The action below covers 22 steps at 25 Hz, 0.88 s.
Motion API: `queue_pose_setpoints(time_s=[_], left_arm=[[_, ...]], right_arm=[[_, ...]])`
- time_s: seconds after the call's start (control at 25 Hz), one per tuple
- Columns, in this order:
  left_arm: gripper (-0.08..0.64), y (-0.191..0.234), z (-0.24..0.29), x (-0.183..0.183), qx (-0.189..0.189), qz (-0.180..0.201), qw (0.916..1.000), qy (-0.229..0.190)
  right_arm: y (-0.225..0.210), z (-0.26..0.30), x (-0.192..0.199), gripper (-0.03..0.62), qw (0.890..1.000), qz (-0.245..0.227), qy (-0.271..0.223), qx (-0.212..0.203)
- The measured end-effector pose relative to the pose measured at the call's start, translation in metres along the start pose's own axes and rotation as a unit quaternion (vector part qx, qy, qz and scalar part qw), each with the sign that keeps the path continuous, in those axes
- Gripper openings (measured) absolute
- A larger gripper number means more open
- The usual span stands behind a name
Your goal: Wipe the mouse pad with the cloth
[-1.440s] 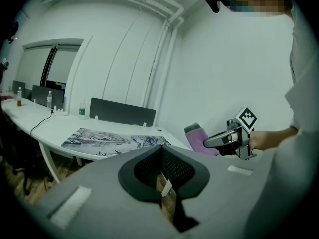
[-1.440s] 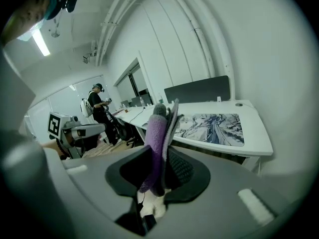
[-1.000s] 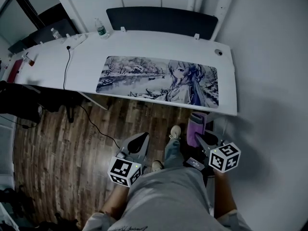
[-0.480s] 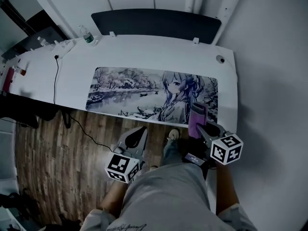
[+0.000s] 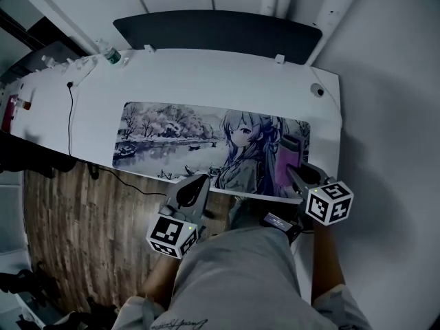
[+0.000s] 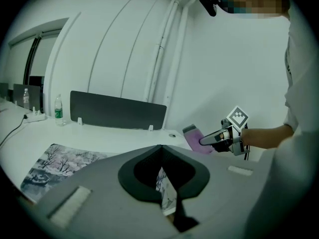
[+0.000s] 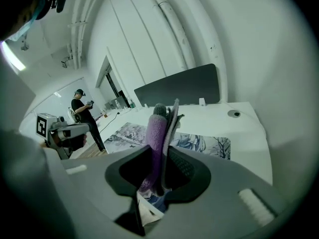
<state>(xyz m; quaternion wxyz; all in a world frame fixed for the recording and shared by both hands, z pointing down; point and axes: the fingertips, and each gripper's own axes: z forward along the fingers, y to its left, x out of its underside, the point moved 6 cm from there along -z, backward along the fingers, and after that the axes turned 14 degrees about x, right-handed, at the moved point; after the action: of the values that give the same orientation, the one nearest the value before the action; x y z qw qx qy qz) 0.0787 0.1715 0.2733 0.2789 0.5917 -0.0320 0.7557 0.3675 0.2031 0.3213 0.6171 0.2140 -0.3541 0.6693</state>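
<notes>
One mouse pad (image 5: 185,136) lies on the white desk (image 5: 206,78) in the head view, its long axis running left to right along the desk's near edge and its printed picture facing up. One purple cloth (image 5: 284,158) hangs over the pad's right end, long axis pointing away from the person, pinched by the right gripper (image 5: 292,172). Whether it touches the pad cannot be told. The left gripper (image 5: 195,183) sits over the pad's near edge, about midway along. Beyond the pad's far left corner stands one bottle (image 5: 110,55), and one dark panel (image 5: 216,29) runs behind the pad's far edge. One cable (image 5: 69,112) crosses the desk left of the pad.

In the left gripper view, the left gripper (image 6: 160,149) has its two jaws pressed together with nothing between them. The mouse pad (image 6: 55,161) stretches to the left below. The cloth (image 6: 192,137) and the right gripper (image 6: 203,141) show past the pad's right end. Two bottles (image 6: 59,114) stand beyond the pad's far left.

In the right gripper view, the right gripper (image 7: 160,151) clamps the folded cloth (image 7: 155,131), which rises upright out of the jaws. The mouse pad (image 7: 199,142) lies behind it, and the left gripper (image 7: 82,128) is at the pad's left.
</notes>
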Motion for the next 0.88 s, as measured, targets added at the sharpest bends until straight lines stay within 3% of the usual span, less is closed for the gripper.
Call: queue_pose_setpoints(time_s=[0.52, 0.88], left_arm=[[0.018, 0.026, 0.069, -0.011, -0.005, -0.010, 0.9999, 0.001], [0.018, 0.040, 0.096, -0.017, -0.008, -0.019, 0.9997, 0.015]], right_arm=[[-0.109, 0.040, -0.014, 0.100, 0.996, 0.033, 0.045, 0.066], [-0.156, 0.066, -0.001, 0.100, 0.989, 0.060, 0.096, 0.092]])
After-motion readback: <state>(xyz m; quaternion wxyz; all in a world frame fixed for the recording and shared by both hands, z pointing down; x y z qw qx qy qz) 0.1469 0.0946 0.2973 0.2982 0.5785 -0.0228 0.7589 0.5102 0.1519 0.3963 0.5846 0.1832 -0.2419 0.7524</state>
